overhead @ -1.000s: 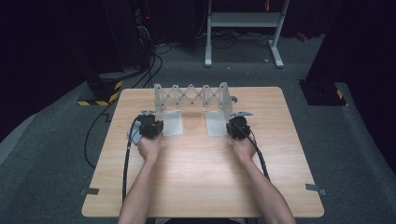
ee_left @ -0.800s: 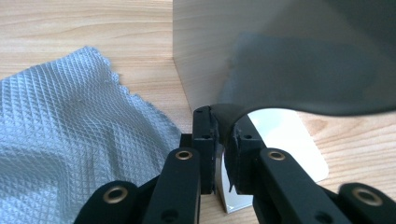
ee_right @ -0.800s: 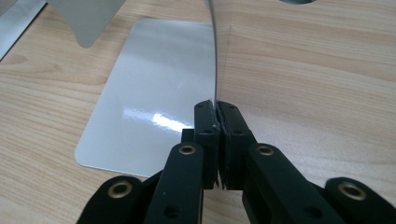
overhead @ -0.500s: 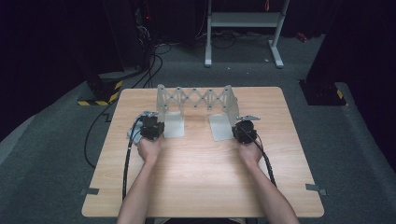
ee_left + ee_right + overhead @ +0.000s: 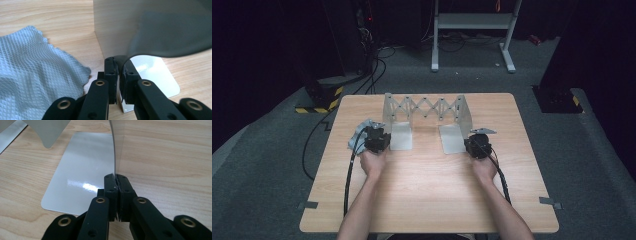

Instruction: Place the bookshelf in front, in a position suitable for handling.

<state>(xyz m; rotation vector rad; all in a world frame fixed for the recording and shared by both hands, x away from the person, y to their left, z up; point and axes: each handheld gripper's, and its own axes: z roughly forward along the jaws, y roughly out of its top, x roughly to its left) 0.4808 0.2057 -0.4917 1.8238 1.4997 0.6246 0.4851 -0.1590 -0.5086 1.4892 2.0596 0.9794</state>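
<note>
A metal folding rack (image 5: pixel 427 107) with a scissor lattice stands at the back middle of the wooden table (image 5: pixel 427 195). It has an upright end plate and a flat foot on each side. My left gripper (image 5: pixel 385 133) is shut on the near edge of the left end plate (image 5: pixel 115 27), beside its shiny foot (image 5: pixel 155 75). In the left gripper view the left gripper (image 5: pixel 119 65) pinches the thin sheet. My right gripper (image 5: pixel 470 136) is shut on the right end plate (image 5: pixel 160 147), whose foot (image 5: pixel 82 172) lies to its left. The right gripper (image 5: pixel 116 180) clamps that plate's edge.
A pale blue waffle cloth (image 5: pixel 358 131) lies crumpled on the table under and left of the left gripper, seen close as the cloth (image 5: pixel 32 75). Black cables trail from both grippers toward the near edge. A white stand (image 5: pixel 472 22) and cables are on the floor beyond.
The right gripper has slid to the right with its end plate, and the lattice has stretched wider. The left gripper has stayed in place.
</note>
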